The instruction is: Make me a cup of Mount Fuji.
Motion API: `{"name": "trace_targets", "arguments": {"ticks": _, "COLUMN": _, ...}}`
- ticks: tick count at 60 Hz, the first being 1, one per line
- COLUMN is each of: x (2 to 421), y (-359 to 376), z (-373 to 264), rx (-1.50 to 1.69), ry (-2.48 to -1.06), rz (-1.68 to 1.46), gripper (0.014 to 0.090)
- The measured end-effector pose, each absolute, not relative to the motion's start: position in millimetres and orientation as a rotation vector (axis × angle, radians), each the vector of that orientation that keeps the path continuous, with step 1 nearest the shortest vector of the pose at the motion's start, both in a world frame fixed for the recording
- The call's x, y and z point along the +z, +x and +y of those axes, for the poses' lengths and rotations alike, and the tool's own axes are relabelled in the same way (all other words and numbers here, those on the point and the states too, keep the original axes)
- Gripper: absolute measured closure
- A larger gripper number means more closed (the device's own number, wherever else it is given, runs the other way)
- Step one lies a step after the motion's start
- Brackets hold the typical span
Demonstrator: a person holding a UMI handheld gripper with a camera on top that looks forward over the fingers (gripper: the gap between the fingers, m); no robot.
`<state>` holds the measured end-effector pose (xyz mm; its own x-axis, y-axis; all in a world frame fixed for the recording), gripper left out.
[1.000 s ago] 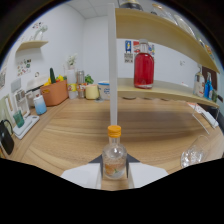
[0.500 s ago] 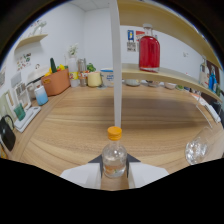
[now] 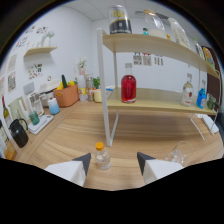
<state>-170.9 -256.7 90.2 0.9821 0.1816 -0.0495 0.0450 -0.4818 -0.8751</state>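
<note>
while hand-held gripper [image 3: 114, 164] gapes released | bottle [image 3: 102, 157] upright between fingers | counter [image 3: 75, 135]

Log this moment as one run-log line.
gripper: open, empty | small orange-capped bottle: upright on wooden counter, between fingers nearer the left one, gaps both sides | clear glass: right of fingers | red jar: on shelf

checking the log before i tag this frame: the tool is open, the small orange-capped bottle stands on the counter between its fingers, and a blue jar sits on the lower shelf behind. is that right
Nearly. The jar on the lower shelf is red, not blue, as the gripper view shows. The rest holds: the tool is open, and the small orange-capped bottle stands on the wooden counter between its fingers, with a gap at either side.
</note>
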Motion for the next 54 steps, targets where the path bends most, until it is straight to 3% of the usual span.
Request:
{"name": "trace_targets", "arguments": {"ticks": 10, "x": 121, "y": -95, "z": -278, "rx": 0.076, "ry": -1.983, "rz": -0.145, "gripper": 0.0185}}
{"name": "trace_targets", "arguments": {"ticks": 25, "x": 119, "y": 30, "z": -292, "rx": -0.028, "ry": -2.03, "rz": -0.05, "gripper": 0.0186}}
{"name": "trace_targets", "arguments": {"ticks": 43, "x": 217, "y": 107, "z": -199, "rx": -0.012, "ry": -1.841, "rz": 0.029, "gripper": 0.0184}}
{"name": "trace_targets", "arguments": {"ticks": 48, "x": 223, "y": 117, "z": -169, "rx": 0.004, "ry": -1.826, "rz": 0.034, "gripper": 0.0197}}
{"name": "trace_targets", "arguments": {"ticks": 54, "x": 216, "y": 123, "z": -139, "rx": 0.018, "ry": -1.825, "rz": 0.025, "gripper": 0.0264}}
